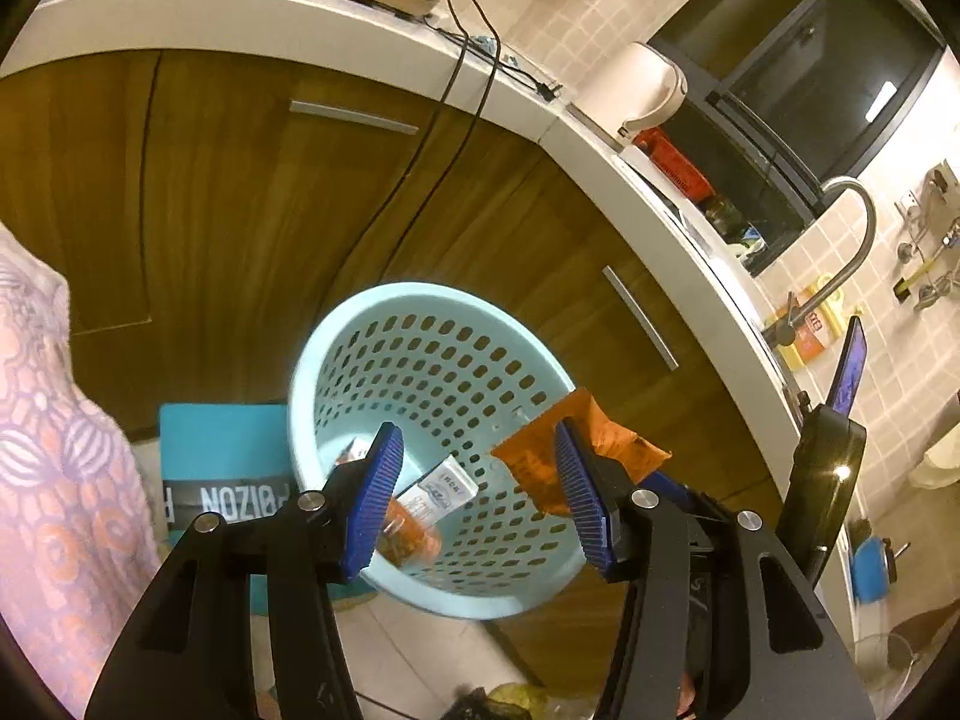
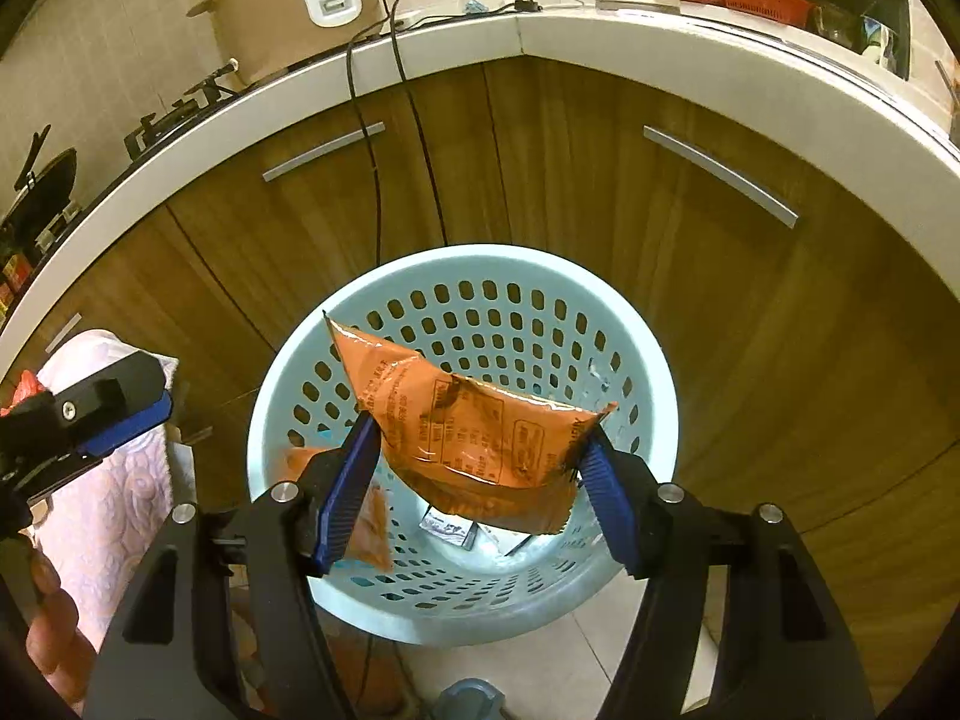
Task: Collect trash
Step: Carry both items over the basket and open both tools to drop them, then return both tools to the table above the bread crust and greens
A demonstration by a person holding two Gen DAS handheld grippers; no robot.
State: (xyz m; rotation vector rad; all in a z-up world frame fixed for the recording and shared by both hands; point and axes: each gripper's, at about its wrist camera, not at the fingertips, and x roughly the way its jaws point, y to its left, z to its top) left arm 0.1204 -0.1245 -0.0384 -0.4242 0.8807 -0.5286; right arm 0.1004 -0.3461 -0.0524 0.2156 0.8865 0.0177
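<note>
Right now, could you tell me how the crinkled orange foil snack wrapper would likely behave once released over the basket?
The orange foil snack wrapper sags between the right gripper fingers, so it is probably floppy. It looks flat and empty, likely light, and may flutter rather than drop straight into the pale blue perforated plastic basket.

Ahead of my grippers runs a white counter (image 2: pixel 540 36) over brown wooden cabinets (image 2: pixel 600 192) with metal handles (image 2: pixel 720 175). Cream tiles (image 1: pixel 828 276) cover the wall. Beyond my left gripper, to its right, a dark window (image 1: pixel 798 54) sits above a curved faucet (image 1: pixel 852 240). Below me lies pale floor tile (image 2: pixel 570 660).
</note>
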